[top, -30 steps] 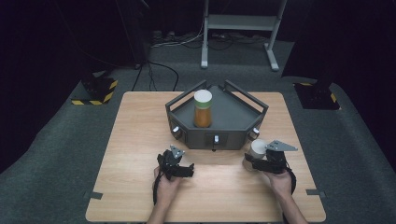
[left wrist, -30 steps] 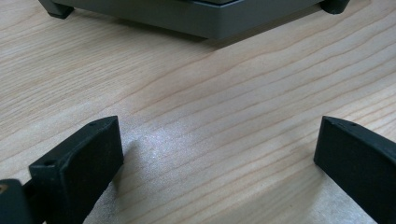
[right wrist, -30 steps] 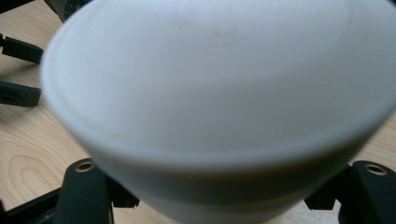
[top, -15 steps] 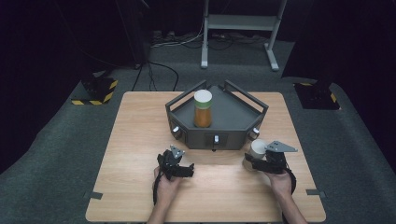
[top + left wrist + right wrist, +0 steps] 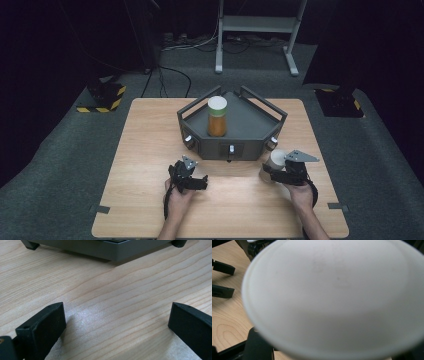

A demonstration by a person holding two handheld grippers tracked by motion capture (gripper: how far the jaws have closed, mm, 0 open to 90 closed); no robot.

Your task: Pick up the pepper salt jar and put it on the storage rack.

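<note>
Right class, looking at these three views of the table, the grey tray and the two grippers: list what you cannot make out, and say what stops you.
- Right gripper view: the white round object is blurred and blocks the table behind it; its identity is unclear.
- High view: the right gripper is too small to judge its grip.
- Left gripper view: the grey tray is cut off by the top edge.
- High view: the jar contents are too small to tell.

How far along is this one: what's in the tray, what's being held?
Done: one orange jar stands upright in the grey tray. In hand: the right claw grips a white-topped container beside the tray. Left: the left claw is open over bare table.
</note>
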